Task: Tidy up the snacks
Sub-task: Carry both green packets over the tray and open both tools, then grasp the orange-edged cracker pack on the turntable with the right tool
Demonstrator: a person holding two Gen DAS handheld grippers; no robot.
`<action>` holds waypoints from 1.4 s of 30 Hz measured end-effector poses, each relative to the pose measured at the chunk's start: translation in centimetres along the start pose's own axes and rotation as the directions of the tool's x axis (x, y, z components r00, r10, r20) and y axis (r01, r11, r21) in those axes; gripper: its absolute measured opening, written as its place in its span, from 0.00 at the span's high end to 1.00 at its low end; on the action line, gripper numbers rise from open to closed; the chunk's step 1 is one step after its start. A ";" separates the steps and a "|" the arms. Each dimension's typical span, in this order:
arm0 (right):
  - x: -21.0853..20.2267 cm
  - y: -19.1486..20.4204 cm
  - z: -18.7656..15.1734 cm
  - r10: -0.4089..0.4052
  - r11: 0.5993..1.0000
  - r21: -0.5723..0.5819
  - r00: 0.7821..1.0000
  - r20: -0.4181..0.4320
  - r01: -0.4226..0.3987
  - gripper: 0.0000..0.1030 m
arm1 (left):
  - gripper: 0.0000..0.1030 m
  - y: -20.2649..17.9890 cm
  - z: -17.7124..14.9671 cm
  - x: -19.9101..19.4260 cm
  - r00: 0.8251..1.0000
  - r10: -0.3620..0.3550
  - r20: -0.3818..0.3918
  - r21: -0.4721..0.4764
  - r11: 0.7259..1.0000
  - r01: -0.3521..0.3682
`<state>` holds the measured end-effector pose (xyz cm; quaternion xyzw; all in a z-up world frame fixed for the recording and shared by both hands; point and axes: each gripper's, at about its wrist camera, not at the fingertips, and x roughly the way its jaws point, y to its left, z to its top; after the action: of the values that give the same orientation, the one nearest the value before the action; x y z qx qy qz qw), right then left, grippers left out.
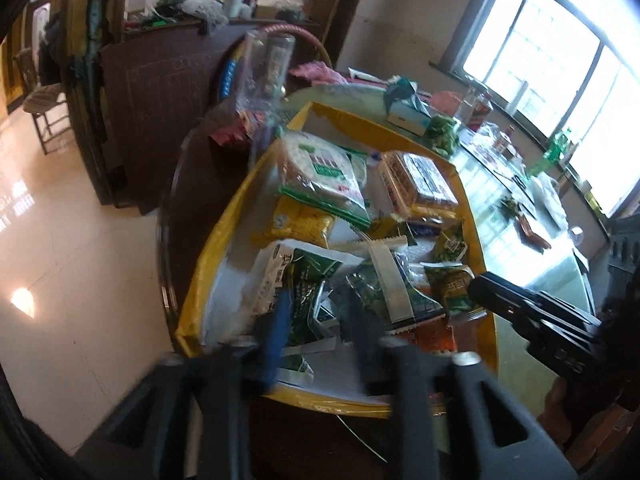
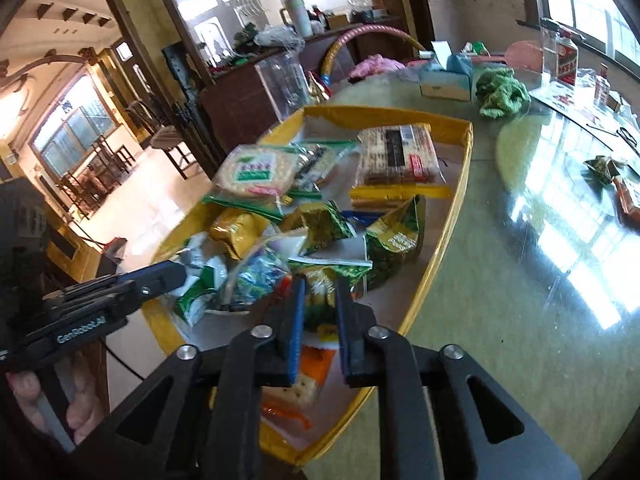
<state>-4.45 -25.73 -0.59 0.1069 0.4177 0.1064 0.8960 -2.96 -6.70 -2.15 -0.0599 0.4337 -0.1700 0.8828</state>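
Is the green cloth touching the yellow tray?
Apart. The right wrist view shows bare tabletop between the green cloth and the yellow tray.

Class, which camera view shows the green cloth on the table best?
The right wrist view: the green cloth lies whole beside the tissue box. The left wrist view shows it small and blurred.

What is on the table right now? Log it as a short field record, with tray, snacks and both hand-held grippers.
tray: yellow-rimmed, on a glass-topped table
snacks: loose packets piled inside; round cracker bag and brown biscuit pack at the far end
left hand-held gripper: open, over green and white packets
right hand-held gripper: open, a small packet between its fingers
beside tray: tissue box, green cloth
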 end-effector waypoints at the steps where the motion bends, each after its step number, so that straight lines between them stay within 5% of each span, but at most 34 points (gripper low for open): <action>1: -0.5 0.0 0.0 0.002 1.000 0.002 1.000 0.013 -0.002 0.61 | 0.49 -0.3 -0.1 -0.5 1.000 0.007 0.025 0.006 1.000 -0.008; 2: -1.2 -0.1 0.0 0.003 1.000 0.005 0.999 0.032 -0.004 0.48 | 0.45 -0.8 -0.2 -1.3 0.998 0.014 0.058 0.013 1.000 -0.015; 10: -7.7 -3.7 0.3 -0.003 0.997 0.080 0.987 0.161 -0.010 0.29 | 0.26 -5.9 -0.5 -4.9 0.987 -0.071 0.147 0.059 0.996 0.063; 20: -14.0 -13.5 -0.5 -0.135 0.969 0.228 0.974 0.179 0.093 0.20 | 0.23 -13.9 -1.3 -4.5 0.973 -0.219 0.076 0.168 0.964 0.204; 32: -16.2 -25.8 5.5 -0.342 0.830 0.488 0.938 0.063 0.270 0.20 | 0.22 -17.3 0.8 -2.9 0.961 -0.263 0.090 0.172 0.954 0.245; 42: -8.9 -32.3 5.4 -0.402 0.664 0.662 0.913 -0.076 0.348 0.20 | 0.22 -16.0 0.1 -2.4 0.963 -0.250 0.100 0.171 0.958 0.231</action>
<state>-2.59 -59.63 0.23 0.3335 0.4060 -0.2396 0.8164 -8.23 -20.86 3.75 -0.0524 0.3543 -0.3061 0.8820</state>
